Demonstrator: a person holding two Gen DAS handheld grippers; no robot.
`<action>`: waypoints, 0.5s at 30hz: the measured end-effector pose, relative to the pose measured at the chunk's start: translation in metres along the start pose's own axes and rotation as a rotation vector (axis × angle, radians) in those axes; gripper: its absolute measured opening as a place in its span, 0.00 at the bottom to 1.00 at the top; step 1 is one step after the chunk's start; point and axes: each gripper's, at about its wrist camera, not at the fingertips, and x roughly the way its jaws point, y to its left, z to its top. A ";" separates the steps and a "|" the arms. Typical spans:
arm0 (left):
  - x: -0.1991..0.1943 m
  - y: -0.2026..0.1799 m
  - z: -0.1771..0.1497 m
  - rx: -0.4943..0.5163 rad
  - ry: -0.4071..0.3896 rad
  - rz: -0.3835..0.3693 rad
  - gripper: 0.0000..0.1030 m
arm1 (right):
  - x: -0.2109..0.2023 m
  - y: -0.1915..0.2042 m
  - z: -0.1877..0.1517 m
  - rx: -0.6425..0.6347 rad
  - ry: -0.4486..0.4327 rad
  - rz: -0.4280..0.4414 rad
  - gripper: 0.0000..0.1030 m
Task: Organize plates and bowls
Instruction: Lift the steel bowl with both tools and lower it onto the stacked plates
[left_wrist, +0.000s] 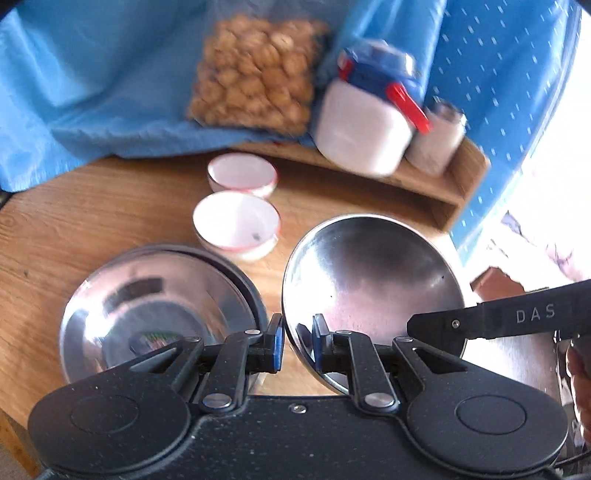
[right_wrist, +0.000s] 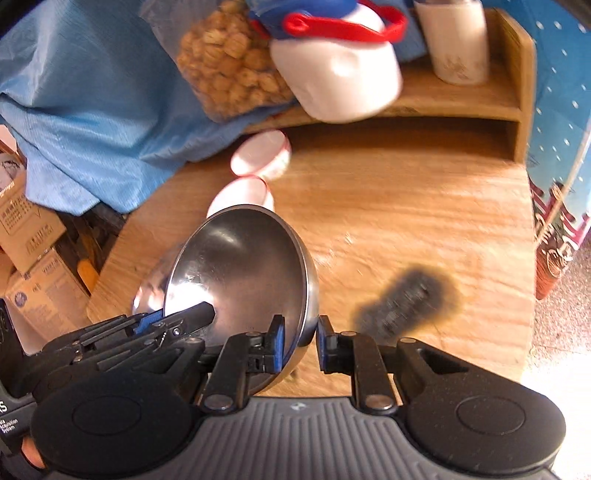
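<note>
A steel bowl (left_wrist: 373, 284) is held tilted above the wooden table (left_wrist: 92, 221); it also shows in the right wrist view (right_wrist: 243, 269). My left gripper (left_wrist: 298, 343) is shut on its left rim. My right gripper (right_wrist: 298, 345) is shut on its right rim, and its finger shows in the left wrist view (left_wrist: 498, 317). A second steel bowl (left_wrist: 155, 306) rests on a dark plate (left_wrist: 247, 280) to the left. Two white bowls with red rims (left_wrist: 236, 221) (left_wrist: 242, 173) stand behind, also in the right wrist view (right_wrist: 242, 194) (right_wrist: 260, 153).
A wooden shelf (right_wrist: 461, 107) at the back carries a white jar with a red clasp (left_wrist: 365, 129), a white cup (left_wrist: 436, 140) and a bag of nuts (left_wrist: 255, 77). Blue cloth (left_wrist: 92, 85) hangs behind. A dark burn mark (right_wrist: 402, 299) is on the table. Cardboard boxes (right_wrist: 29, 236) stand left.
</note>
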 end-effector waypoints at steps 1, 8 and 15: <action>0.000 -0.004 -0.003 0.004 0.012 0.000 0.16 | -0.001 -0.003 -0.003 -0.003 0.010 0.000 0.19; 0.009 -0.011 -0.008 0.002 0.096 -0.002 0.16 | 0.000 -0.015 -0.016 0.001 0.053 0.013 0.20; 0.012 -0.016 -0.011 0.045 0.178 0.032 0.16 | 0.007 -0.014 -0.022 0.010 0.098 0.007 0.20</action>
